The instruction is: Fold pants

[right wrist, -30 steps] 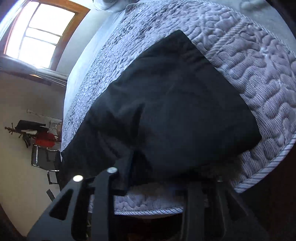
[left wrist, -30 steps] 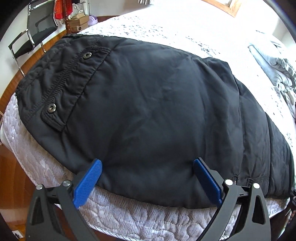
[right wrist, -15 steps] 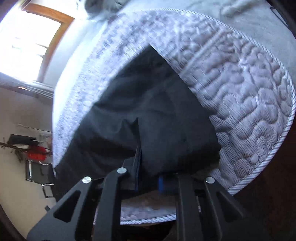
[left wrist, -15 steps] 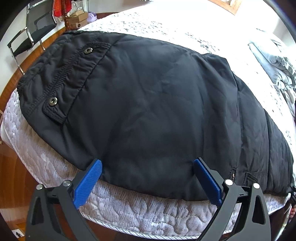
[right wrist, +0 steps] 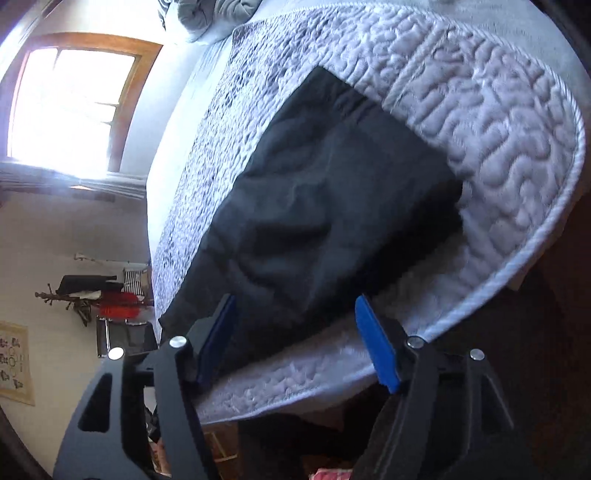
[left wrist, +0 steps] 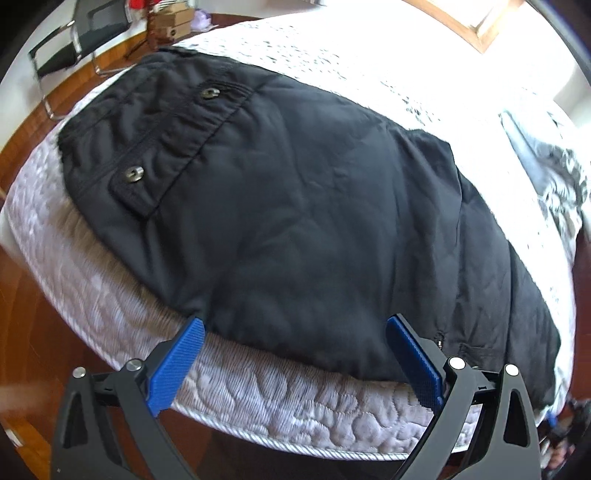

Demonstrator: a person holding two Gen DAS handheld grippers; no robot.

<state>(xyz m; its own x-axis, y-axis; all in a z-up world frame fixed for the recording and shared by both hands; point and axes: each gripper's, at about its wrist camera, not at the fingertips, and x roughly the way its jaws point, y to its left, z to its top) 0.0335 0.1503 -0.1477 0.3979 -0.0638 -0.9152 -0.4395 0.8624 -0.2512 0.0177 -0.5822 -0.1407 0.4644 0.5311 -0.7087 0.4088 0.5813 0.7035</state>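
Black pants (left wrist: 295,206) lie flat on a white quilted bed, waistband with two metal snaps at the upper left of the left wrist view. My left gripper (left wrist: 295,347) is open, blue pads just short of the pants' near edge, holding nothing. In the right wrist view the leg end of the pants (right wrist: 325,206) lies near the bed's corner. My right gripper (right wrist: 295,332) is open and empty at the near edge of the fabric.
The quilted mattress (left wrist: 258,402) has a piped edge close below both grippers. A black chair (left wrist: 81,33) and cardboard boxes (left wrist: 173,18) stand on the wood floor behind. Grey bedding (left wrist: 546,166) lies at the right. A window (right wrist: 70,103) is on the far wall.
My right gripper was shut on the pants' edge half a second ago and has opened and let go. The left gripper stayed open and backed off slightly.
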